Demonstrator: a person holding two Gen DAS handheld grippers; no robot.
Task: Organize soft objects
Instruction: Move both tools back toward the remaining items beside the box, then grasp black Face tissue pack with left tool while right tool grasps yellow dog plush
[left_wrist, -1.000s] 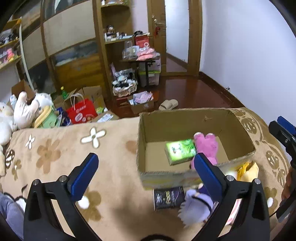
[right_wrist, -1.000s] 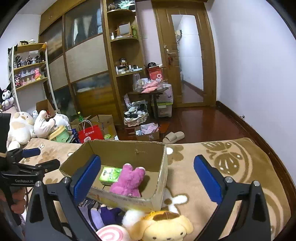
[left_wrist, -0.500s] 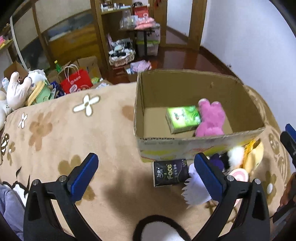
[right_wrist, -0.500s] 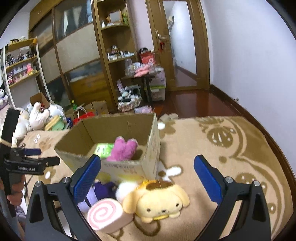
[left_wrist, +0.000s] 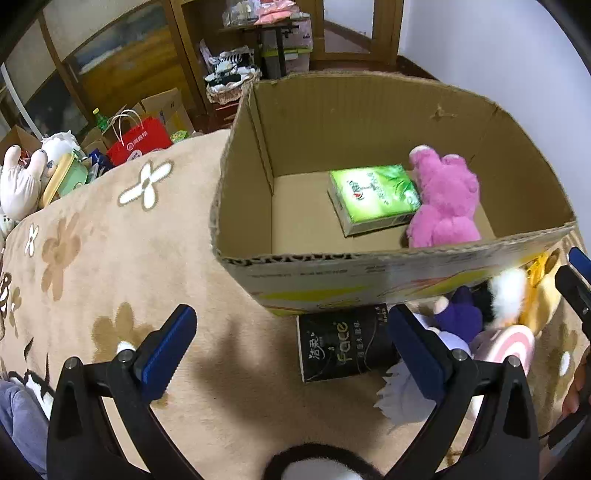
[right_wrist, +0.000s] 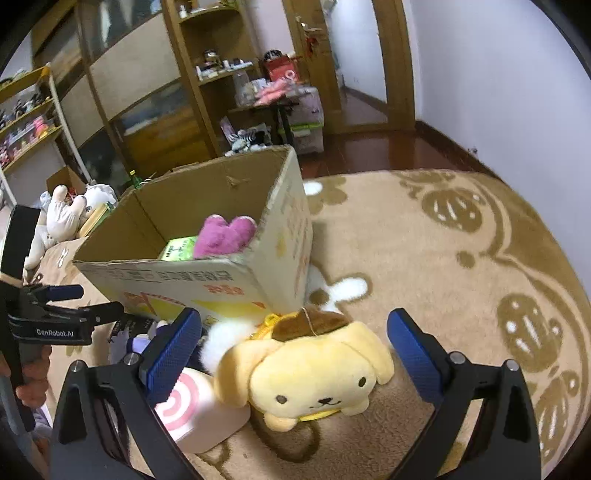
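A cardboard box (left_wrist: 369, 269) (right_wrist: 207, 273) stands on the beige rug and holds a pink plush (left_wrist: 447, 199) (right_wrist: 225, 236) beside a green tissue pack (left_wrist: 373, 195) (right_wrist: 179, 249). In front of the box lie a black tissue pack (left_wrist: 343, 343), a purple plush (left_wrist: 461, 314), a pink swirl roll plush (left_wrist: 506, 343) (right_wrist: 195, 410) and a yellow dog plush (right_wrist: 314, 369). My left gripper (left_wrist: 291, 347) is open, low over the rug with the black pack between its fingers' line. My right gripper (right_wrist: 295, 350) is open, straddling the yellow dog plush without touching it.
The flowered beige rug (left_wrist: 110, 251) (right_wrist: 461, 277) spreads left and right of the box. White plush toys (left_wrist: 22, 181) and a red paper bag (left_wrist: 140, 144) sit at the rug's far left edge. Wooden shelves (right_wrist: 221, 74), a small table and a doorway lie beyond.
Both grippers have come down and forward toward the toys in front of the box. The right one now brackets the yellow dog; the left one nears the black pack. Both stayed open.
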